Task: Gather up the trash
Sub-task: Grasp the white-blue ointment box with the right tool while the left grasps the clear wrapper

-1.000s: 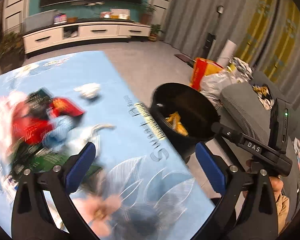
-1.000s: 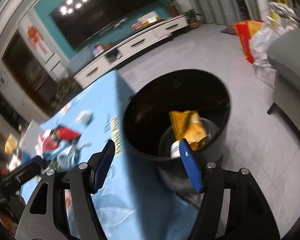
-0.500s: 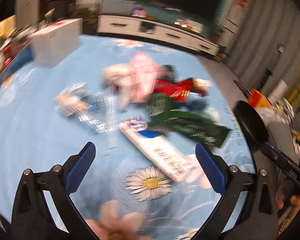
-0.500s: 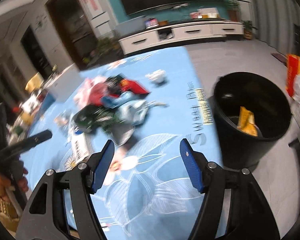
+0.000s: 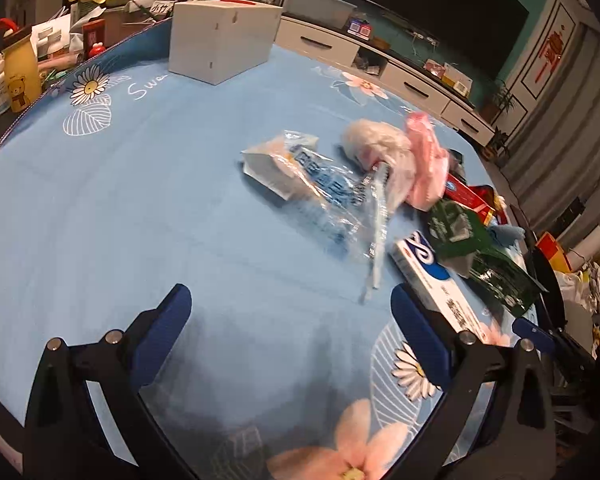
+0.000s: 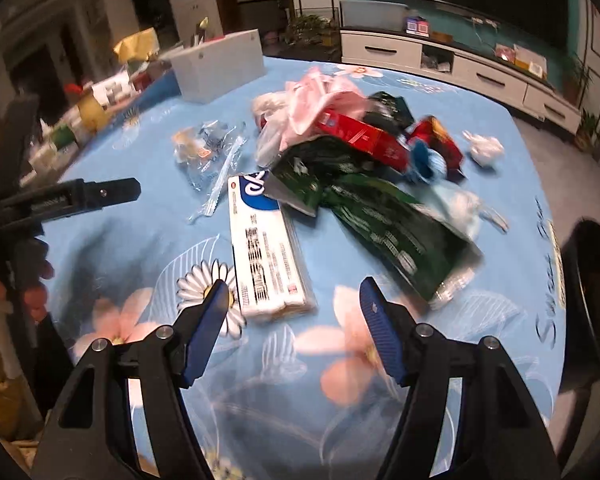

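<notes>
A heap of trash lies on the blue flowered tablecloth (image 5: 140, 208): a clear plastic wrapper (image 5: 312, 184), a pink bag (image 5: 424, 164), a white and blue box (image 6: 264, 248), a green foil bag (image 6: 372, 208), a red box (image 6: 356, 132) and a crumpled white tissue (image 6: 484, 148). My left gripper (image 5: 292, 320) is open and empty, above the cloth in front of the wrapper. My right gripper (image 6: 292, 320) is open and empty, just in front of the white and blue box. The black trash bin (image 6: 592, 280) stands at the table's right edge.
A white cardboard box (image 5: 220, 36) stands at the far side of the table. Bottles and clutter (image 5: 16, 68) line the far left edge. A white TV cabinet (image 6: 460, 64) stands behind. The left gripper also shows in the right wrist view (image 6: 80, 196).
Both grippers have swung away from the bin, left toward the trash heap on the table. Both stay open and empty.
</notes>
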{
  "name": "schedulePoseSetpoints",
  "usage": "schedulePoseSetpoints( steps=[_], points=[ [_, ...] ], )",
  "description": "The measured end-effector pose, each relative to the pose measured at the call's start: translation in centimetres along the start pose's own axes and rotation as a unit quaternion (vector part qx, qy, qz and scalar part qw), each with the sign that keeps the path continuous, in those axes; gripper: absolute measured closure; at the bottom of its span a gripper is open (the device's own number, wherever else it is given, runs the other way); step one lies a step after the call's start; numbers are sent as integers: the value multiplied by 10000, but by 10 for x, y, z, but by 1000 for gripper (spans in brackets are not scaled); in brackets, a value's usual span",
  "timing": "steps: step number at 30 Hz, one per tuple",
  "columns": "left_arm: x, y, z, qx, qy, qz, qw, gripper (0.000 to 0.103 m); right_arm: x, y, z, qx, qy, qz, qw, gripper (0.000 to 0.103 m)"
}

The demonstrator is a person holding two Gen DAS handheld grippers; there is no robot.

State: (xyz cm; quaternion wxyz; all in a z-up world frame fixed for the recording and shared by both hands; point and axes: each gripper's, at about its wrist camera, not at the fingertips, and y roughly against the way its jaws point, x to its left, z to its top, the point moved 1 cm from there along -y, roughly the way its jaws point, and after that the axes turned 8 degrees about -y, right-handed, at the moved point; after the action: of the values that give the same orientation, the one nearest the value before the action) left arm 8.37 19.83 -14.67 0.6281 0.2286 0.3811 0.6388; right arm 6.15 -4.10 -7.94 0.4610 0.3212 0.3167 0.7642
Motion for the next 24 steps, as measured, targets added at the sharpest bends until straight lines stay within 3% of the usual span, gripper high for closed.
schedulePoseSetpoints(
  steps=[5,10,17,19,20,24],
  points=[
    [0,-18,23,-119,107,175,9997,4,10,-24,15,36,163,-62,9998,36],
    [-1,-53,47,31,328,422,9986,7,18,-43,21,107,291,-84,9995,36],
    [-12,-83,63,126,312,748,9966,39,26,-60,23,172,491,-91,9986,55],
    [-16,-84,63,103,253,810,9963,59,27,-61,22,129,538,-125,9984,57],
    [-19,-84,63,103,183,853,9961,74,27,-61,22,117,542,-125,9984,57],
    [-23,-80,62,94,54,828,9965,89,27,-58,21,88,558,-144,9983,59]
  ],
)
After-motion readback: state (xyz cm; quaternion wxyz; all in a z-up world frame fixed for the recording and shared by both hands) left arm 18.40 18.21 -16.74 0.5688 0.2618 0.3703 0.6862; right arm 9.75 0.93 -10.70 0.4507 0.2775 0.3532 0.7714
